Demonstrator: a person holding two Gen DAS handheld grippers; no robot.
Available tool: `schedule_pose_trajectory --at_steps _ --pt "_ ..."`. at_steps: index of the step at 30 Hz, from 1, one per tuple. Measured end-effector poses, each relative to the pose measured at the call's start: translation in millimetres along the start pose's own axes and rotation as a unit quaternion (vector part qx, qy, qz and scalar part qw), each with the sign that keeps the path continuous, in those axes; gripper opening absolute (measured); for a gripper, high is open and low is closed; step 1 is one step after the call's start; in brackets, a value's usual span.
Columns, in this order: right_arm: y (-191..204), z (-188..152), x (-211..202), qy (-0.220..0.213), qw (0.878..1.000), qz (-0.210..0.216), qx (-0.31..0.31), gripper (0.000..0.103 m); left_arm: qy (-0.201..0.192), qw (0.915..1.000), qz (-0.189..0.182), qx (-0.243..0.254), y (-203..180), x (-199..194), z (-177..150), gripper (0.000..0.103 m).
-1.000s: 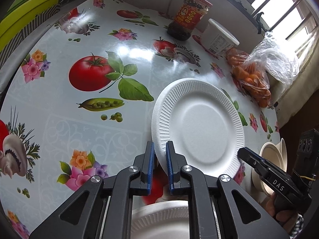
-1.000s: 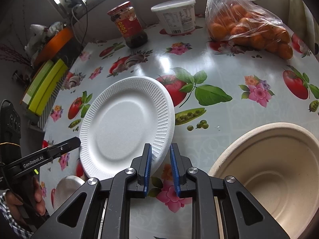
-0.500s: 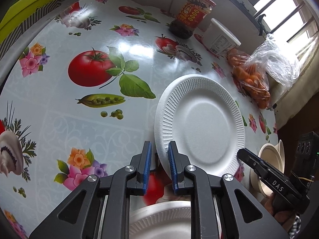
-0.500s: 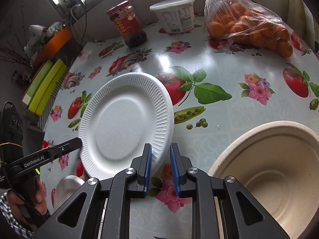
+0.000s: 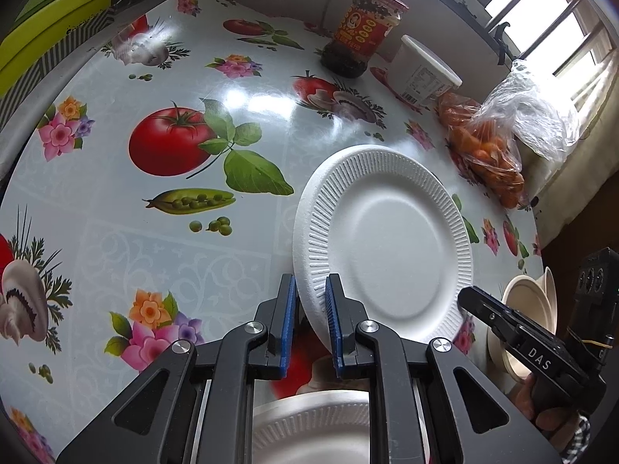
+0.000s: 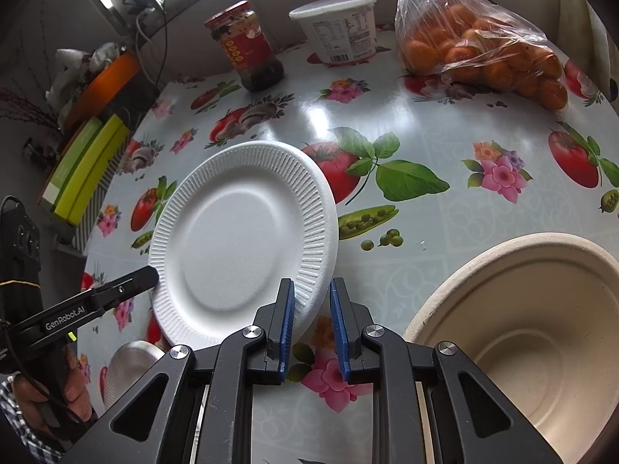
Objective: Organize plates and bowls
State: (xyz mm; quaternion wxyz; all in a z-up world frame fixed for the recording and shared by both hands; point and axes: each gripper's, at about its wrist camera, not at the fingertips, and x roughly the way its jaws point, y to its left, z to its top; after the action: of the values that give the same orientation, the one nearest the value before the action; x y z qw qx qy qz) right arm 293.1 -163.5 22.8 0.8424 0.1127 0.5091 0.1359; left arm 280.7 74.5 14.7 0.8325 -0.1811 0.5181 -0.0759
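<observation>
A white foam plate (image 5: 390,239) hangs tilted above the flowered table, held at two opposite sides. My left gripper (image 5: 311,282) is shut on its near-left rim, the ribbed edge squeezed between the blue pads. In the right wrist view the same foam plate (image 6: 240,232) has its right rim inside my right gripper (image 6: 312,284), which is shut on it. A second foam plate (image 5: 309,417) lies on the table under my left gripper. A big beige bowl (image 6: 541,328) sits right of my right gripper.
At the back stand a red-labelled jar (image 6: 247,46), a white tub (image 6: 340,31) and a bag of oranges (image 6: 479,50). Green boxes (image 6: 85,166) lie at the table's left edge. Stacked beige bowls (image 5: 530,309) show beside the right hand.
The left jaws stand a touch wider around the rim than a second ago. Plate and both hands keep still.
</observation>
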Motion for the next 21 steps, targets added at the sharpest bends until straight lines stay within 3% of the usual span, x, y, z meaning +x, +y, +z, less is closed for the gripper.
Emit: schedule_pose_trajectory --at_steps 21 --pt "16 -14 -31 -0.020 0.999 0.020 -0.014 0.019 -0.028 0.9995 0.002 0.011 -3 -40 -13 0.016"
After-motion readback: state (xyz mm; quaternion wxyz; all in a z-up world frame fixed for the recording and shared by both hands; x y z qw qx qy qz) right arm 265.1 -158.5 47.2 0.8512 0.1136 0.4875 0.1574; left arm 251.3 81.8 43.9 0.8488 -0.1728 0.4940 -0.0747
